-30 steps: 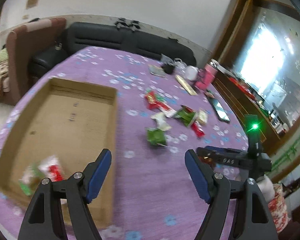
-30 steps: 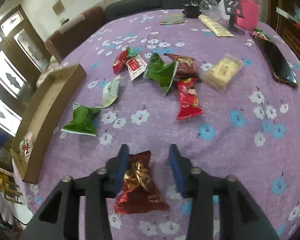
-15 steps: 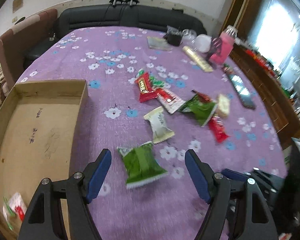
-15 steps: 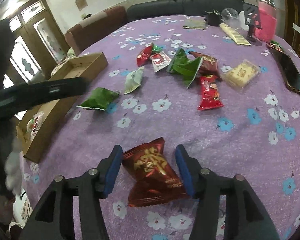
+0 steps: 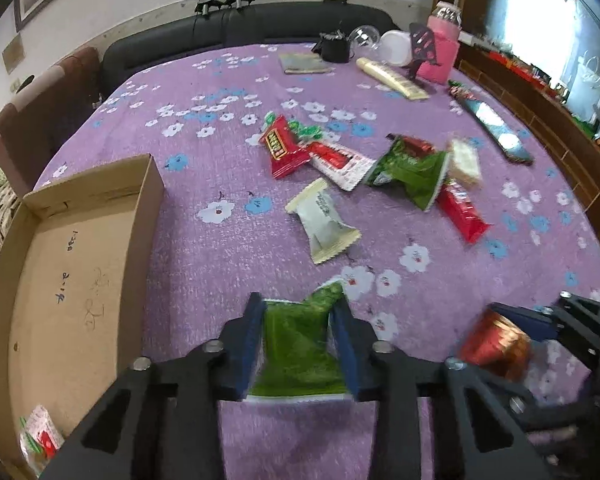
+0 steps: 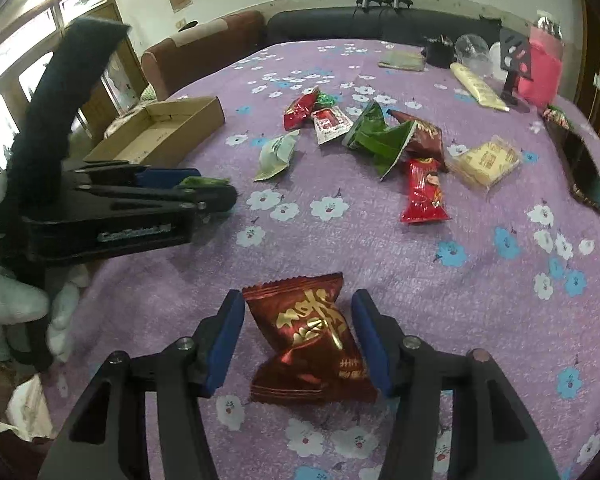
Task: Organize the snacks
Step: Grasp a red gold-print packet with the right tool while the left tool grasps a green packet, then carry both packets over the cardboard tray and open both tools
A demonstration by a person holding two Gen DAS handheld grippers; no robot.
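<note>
Closing on a green packet (image 5: pixel 296 344), left claw (image 5: pixel 298 344) now hangs over purple floral cloth (image 5: pixel 204 264).

Each camera sat on a gripper, close above the purple table (image 5: pixel 188 264), looking down and toward the far sofa (image 6: pixel 340 20). Both saw the same snack pile (image 5: pixel 380 168) and the box (image 6: pixel 160 132) at left.

A: Where is the light coming from?
B: A blown-out window (image 5: pixel 556 28) at one o'clock in the left view; it's soft and even elsewhere.
A: Any blur?
B: Slight smear low down, and the fisheye bends the edges under dark corners.
</note>
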